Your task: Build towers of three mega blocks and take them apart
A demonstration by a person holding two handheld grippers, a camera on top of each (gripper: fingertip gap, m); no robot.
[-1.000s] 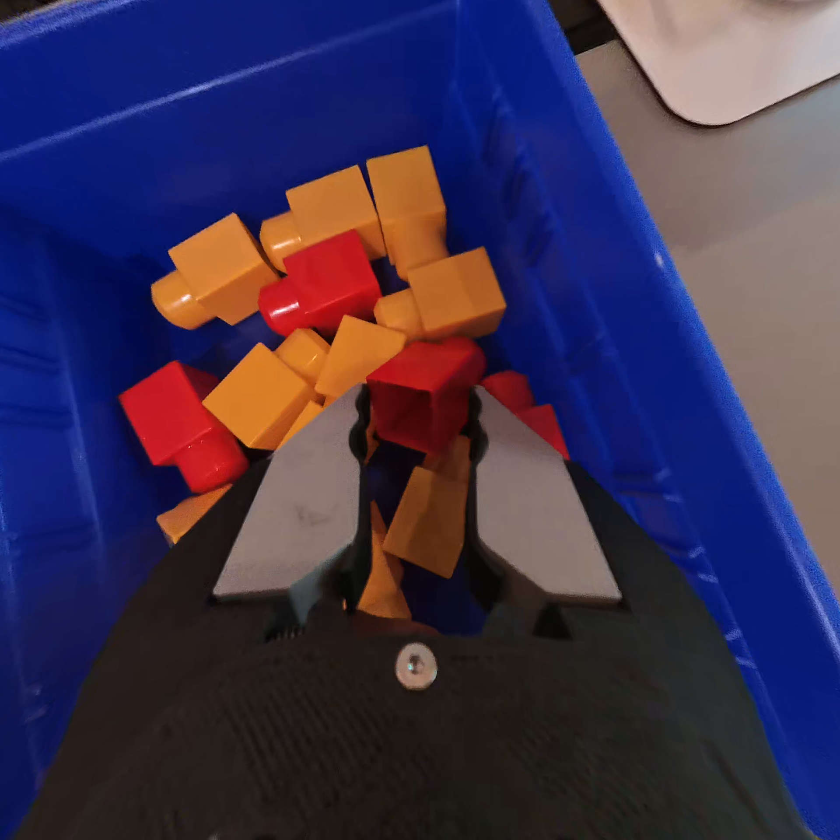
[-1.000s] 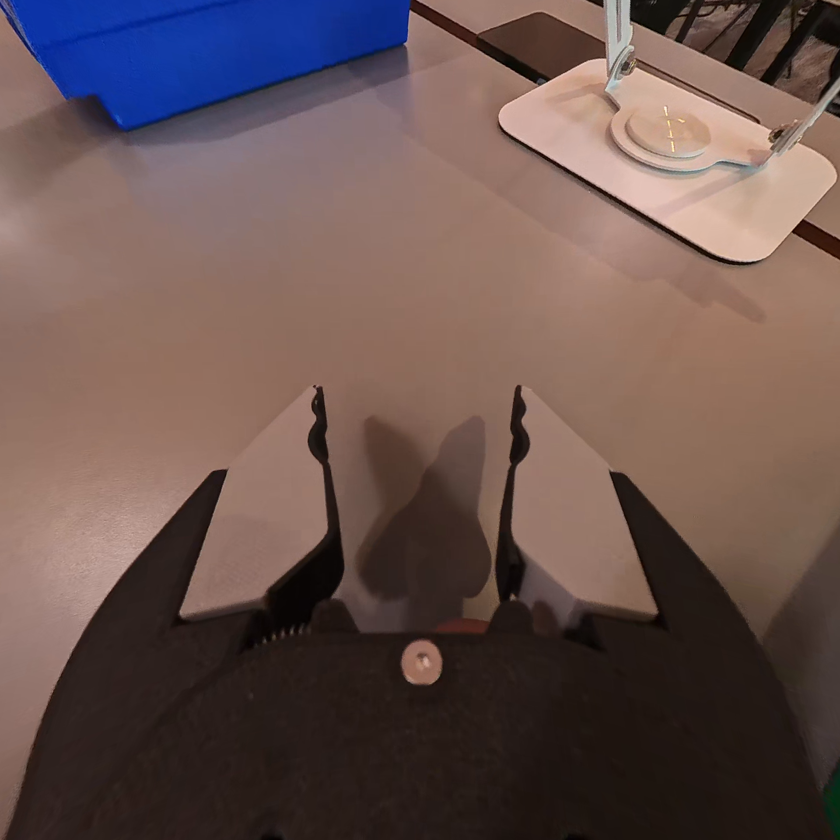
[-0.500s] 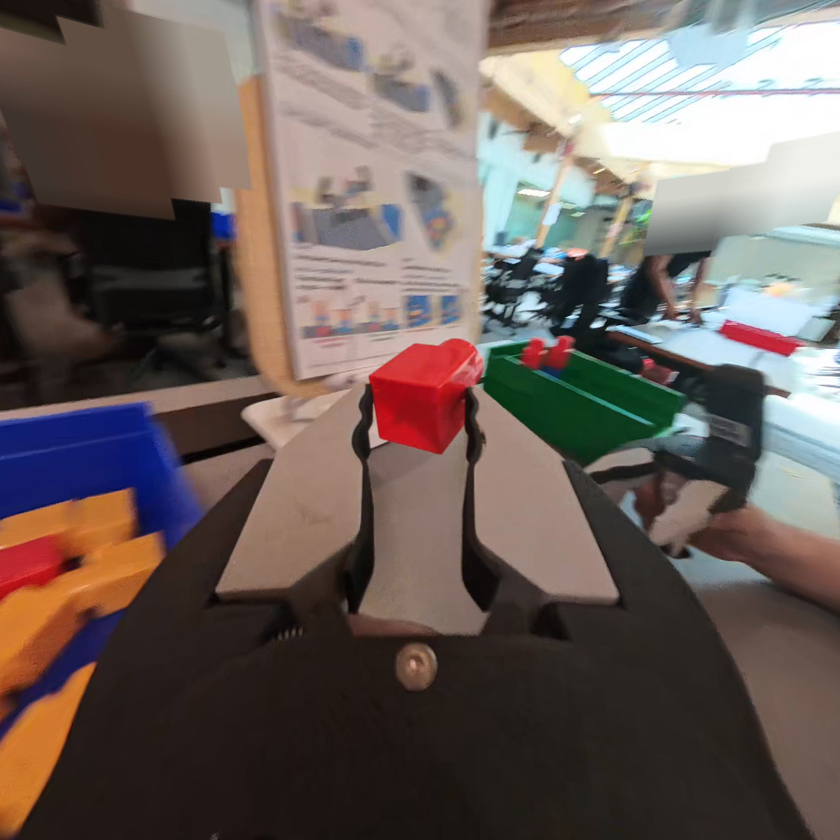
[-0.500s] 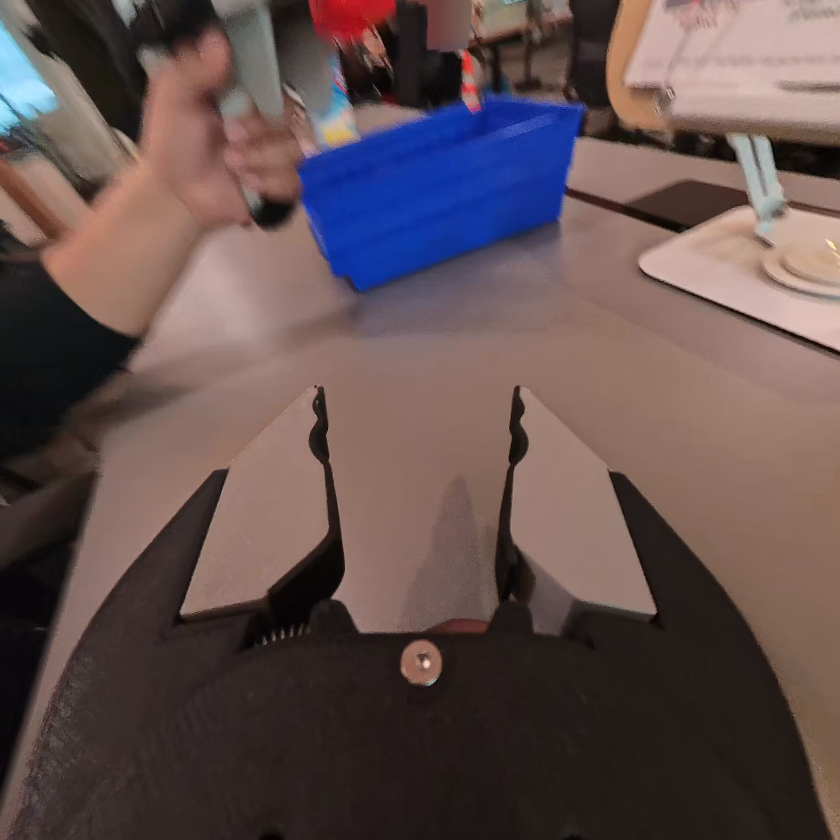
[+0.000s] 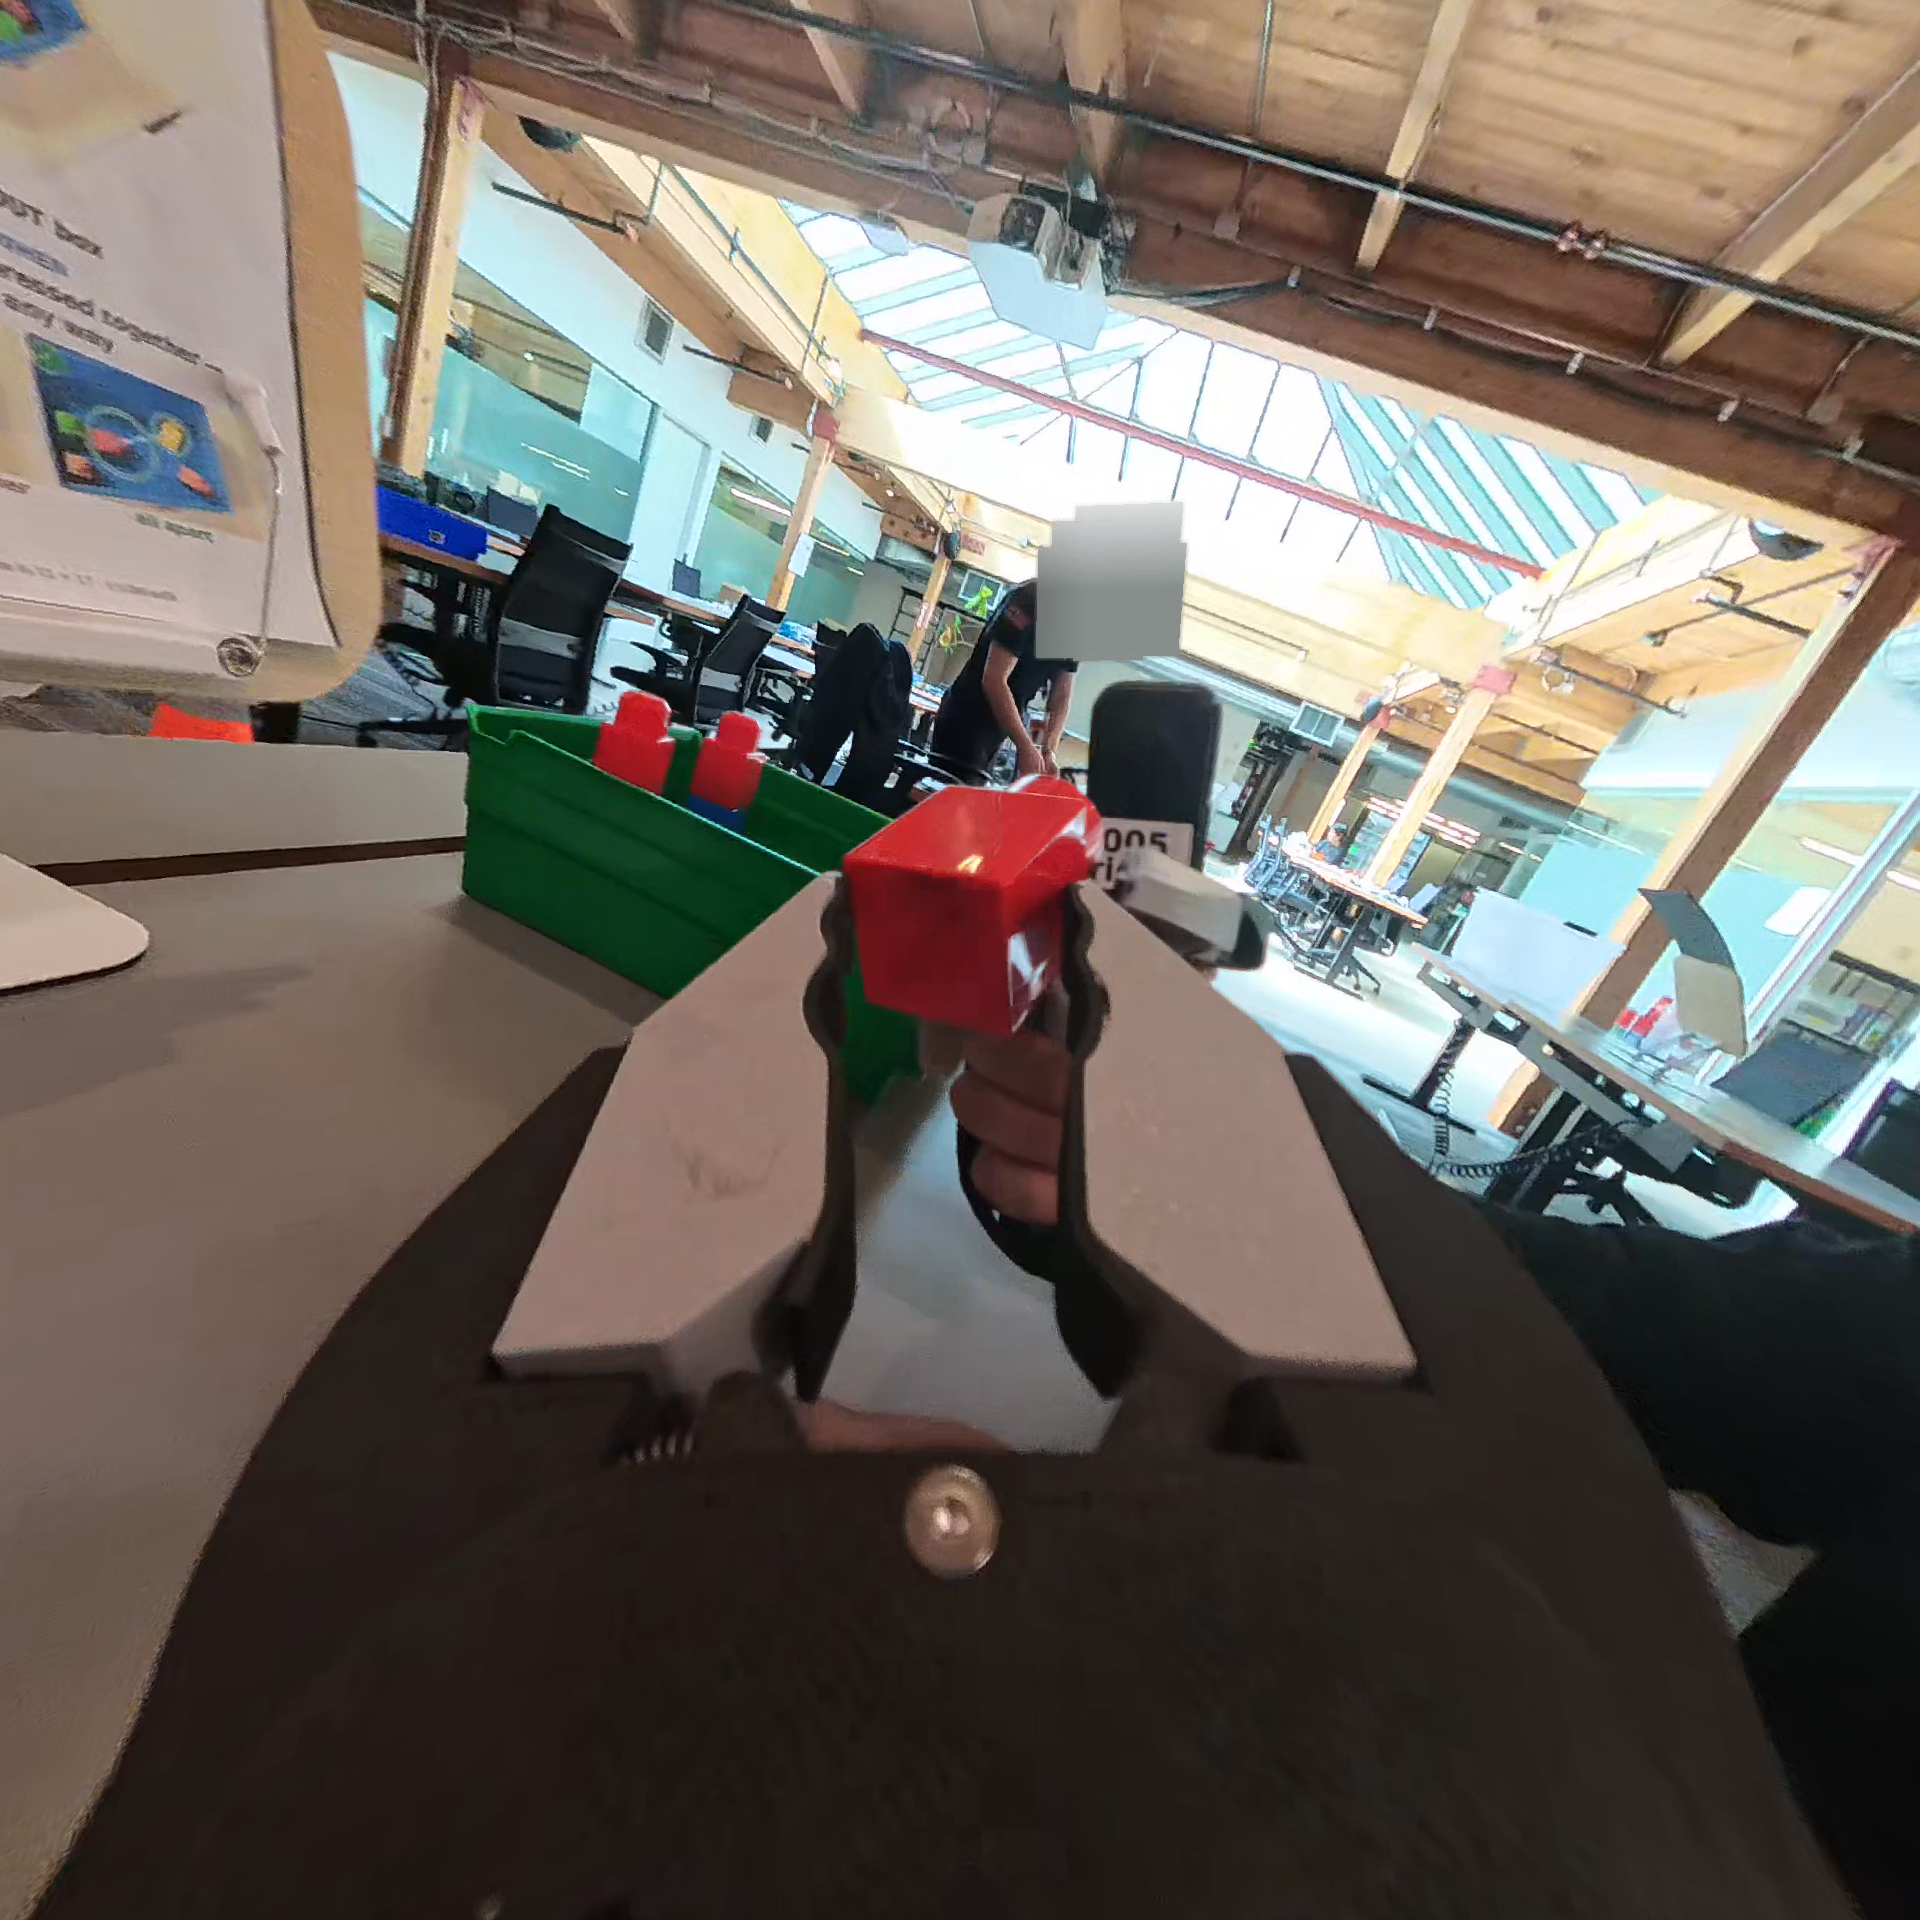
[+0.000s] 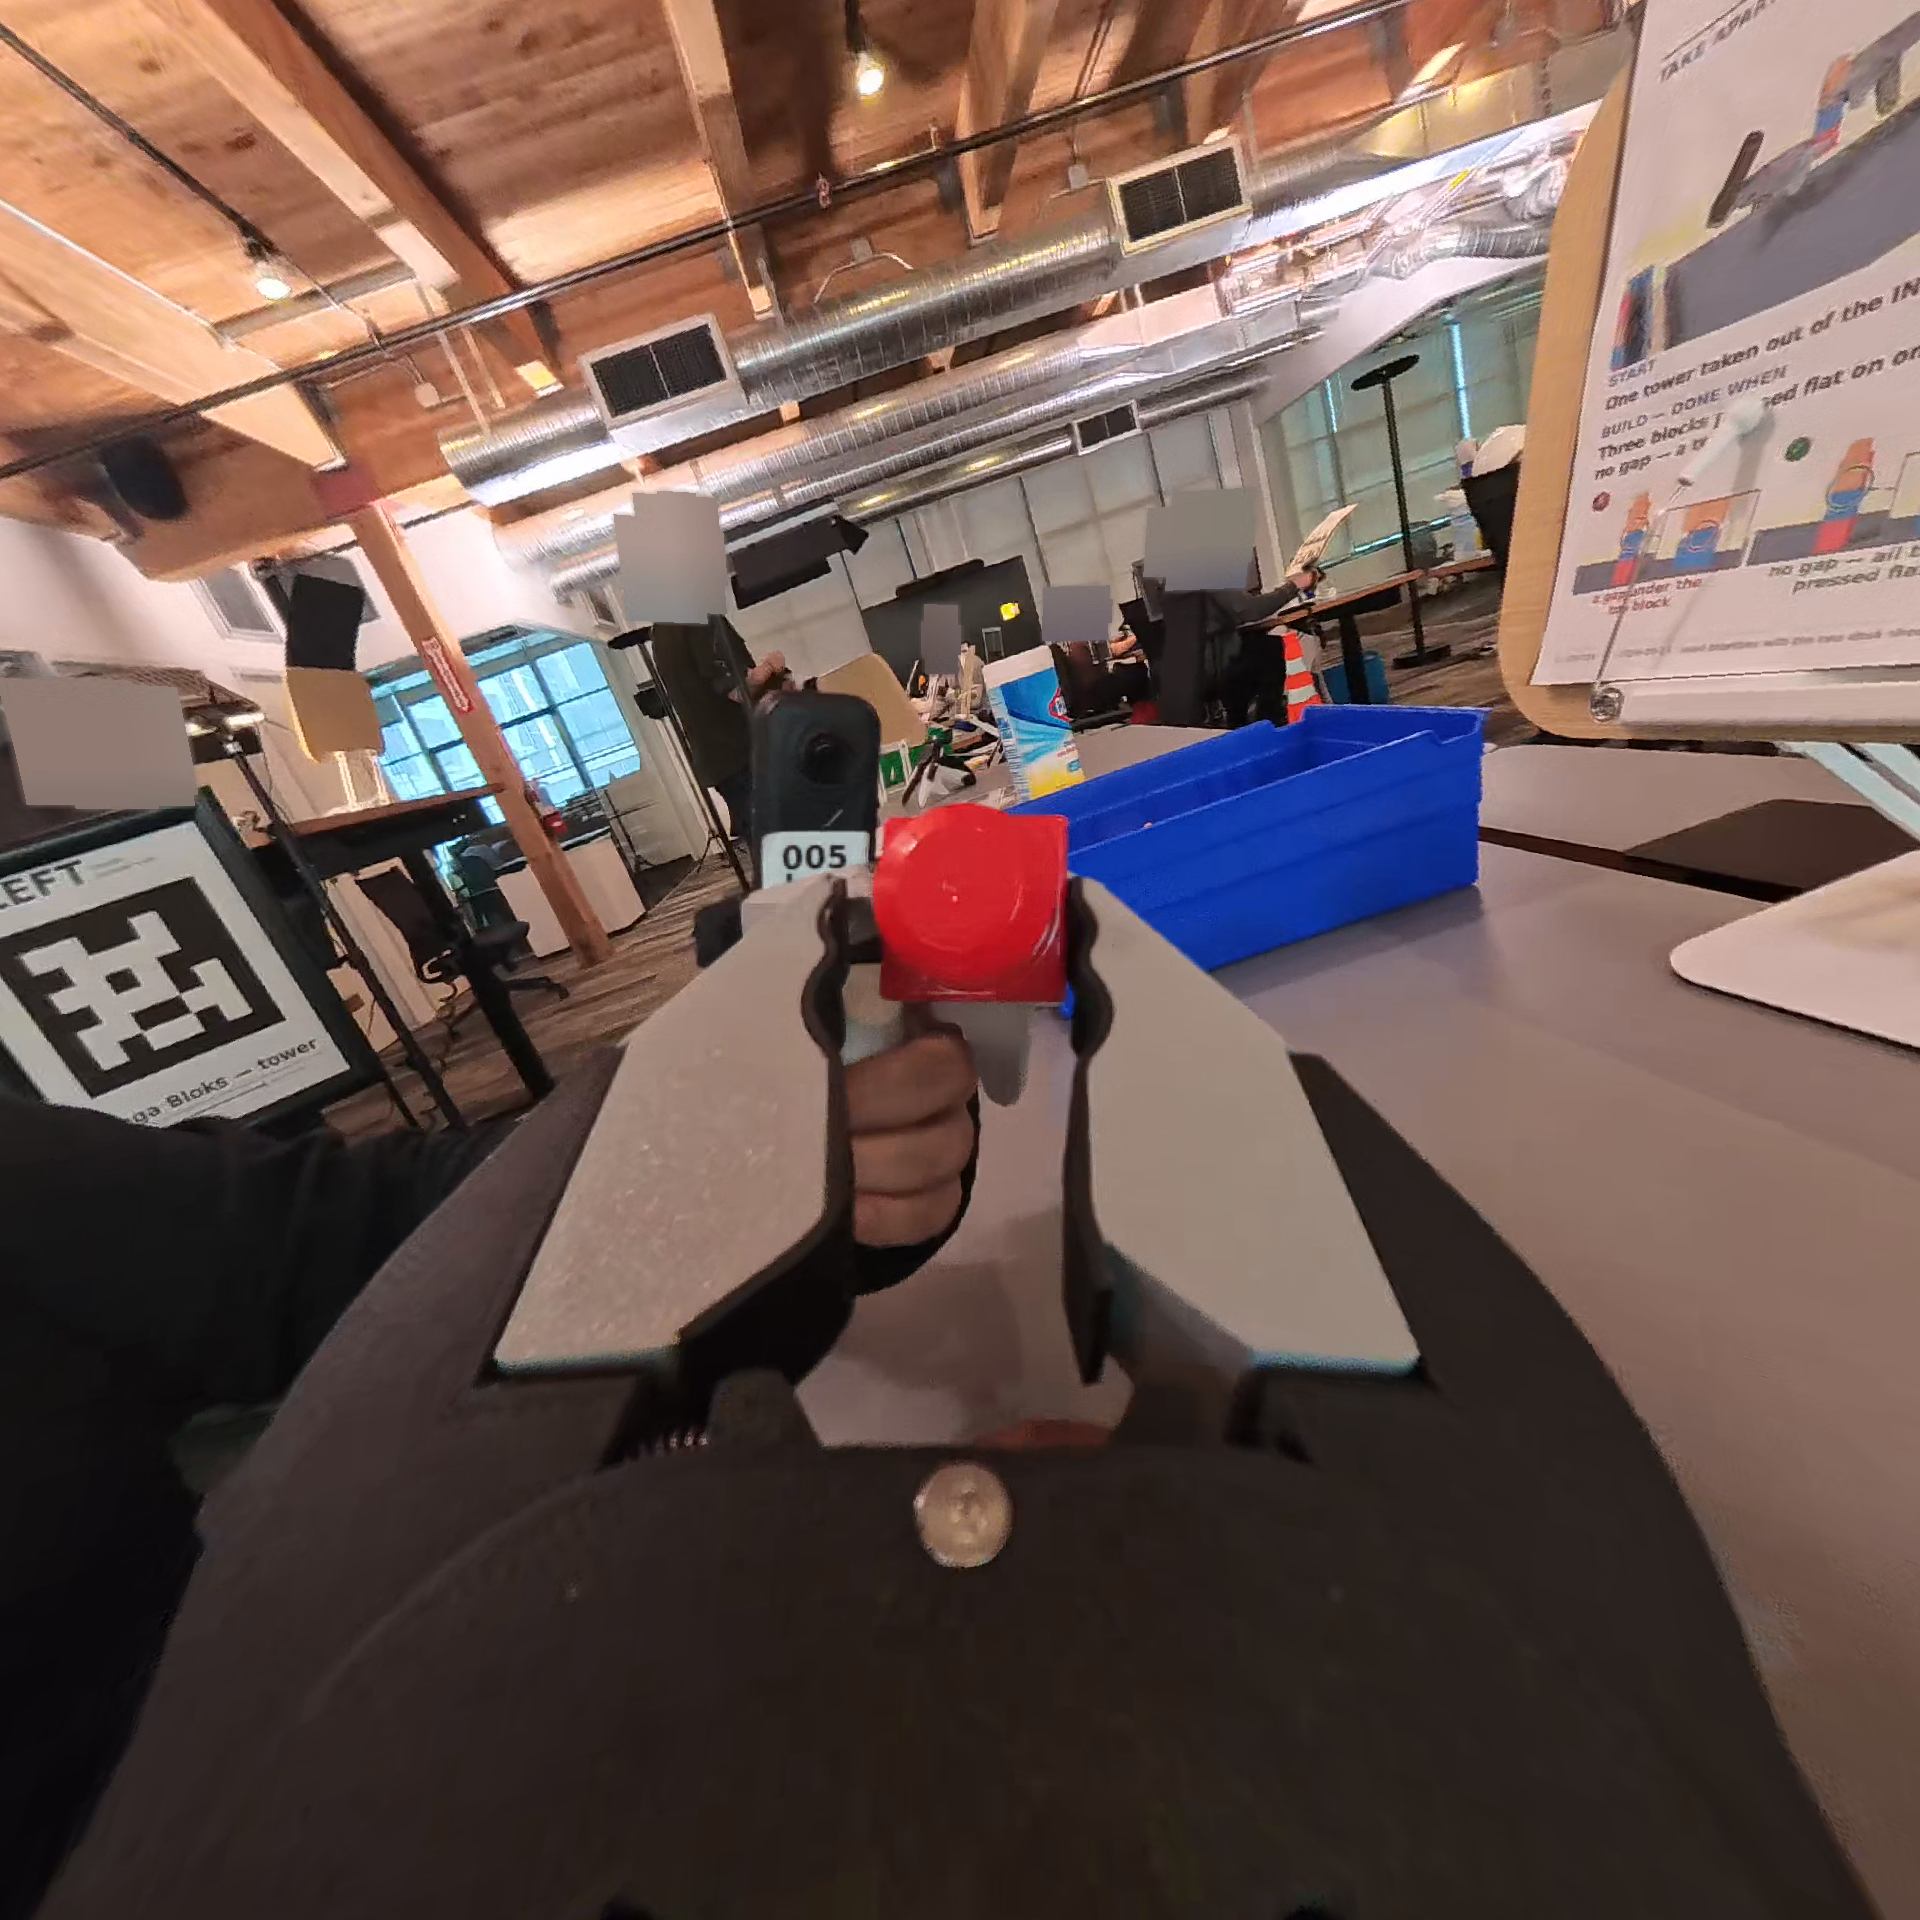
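We grip the red block [image 5: 961, 914] between both left fingers [image 5: 727, 1122]. Our right gripper [image 6: 951, 935] closes around it too, though its left pad shows a gap. The far stud end is hidden.

Each wrist camera looks forward along its own tool, held level above the table [image 5: 260, 1091] and facing the other. Both share the red block [image 5: 961, 914] close between them.
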